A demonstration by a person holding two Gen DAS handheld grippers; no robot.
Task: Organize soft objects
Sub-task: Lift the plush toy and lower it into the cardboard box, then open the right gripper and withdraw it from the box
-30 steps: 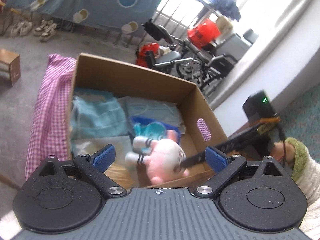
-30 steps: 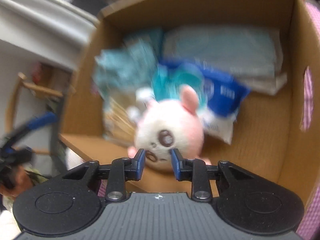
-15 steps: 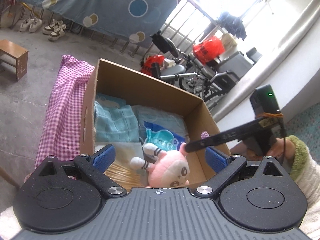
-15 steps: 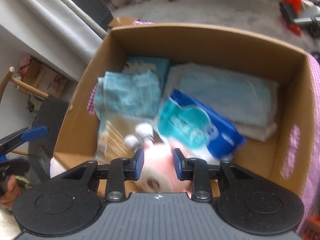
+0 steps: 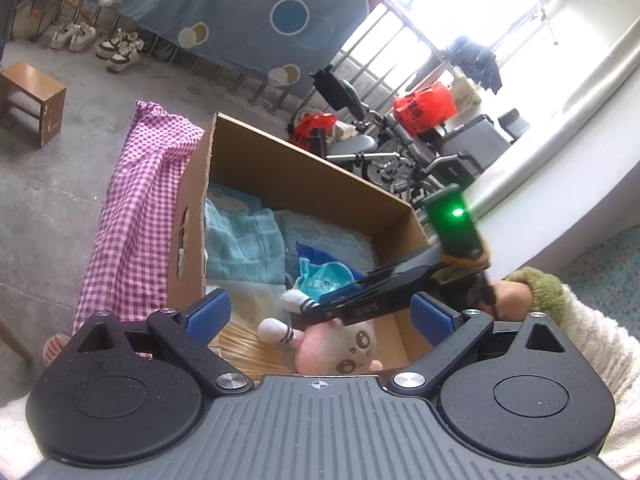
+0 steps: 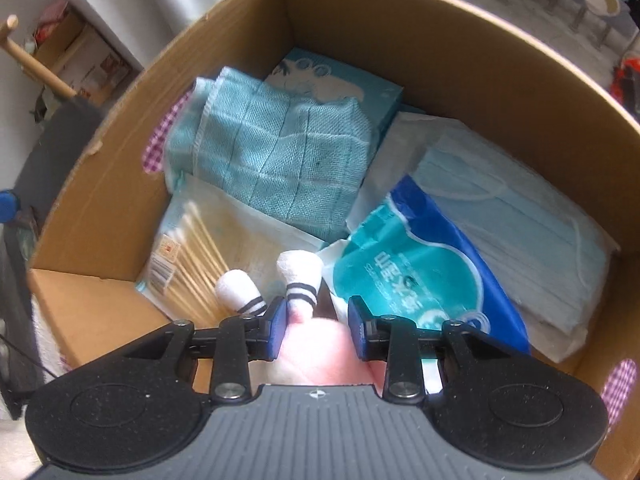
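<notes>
Left tongs point(image 5: 320, 314): spread wide, gripping nothing, hovering at the near edge of the cardboard box point(image 5: 304, 168). Inside the box, from left to right: pack of cotton swabs point(image 6: 192, 248) against the near left wall, folded teal cloth point(image 6: 276, 148) behind it, blue-and-teal tissue pack point(image 6: 416, 276) in the middle, stack of face masks point(image 6: 516, 216) at the right. Right tongs point(image 6: 317, 322): closed partway on the pink plush toy point(image 6: 316, 352), toy held above the near part of the box, striped feet pointing toward the swabs and the tissue pack. For a clean placement: lower over the gap between swabs and tissue pack, likely the best free spot; keep feet clear of the near wall; release only once the toy rests on the contents. Expect the soft body to spring back on release; withdraw straight up to avoid dragging it out.
</notes>
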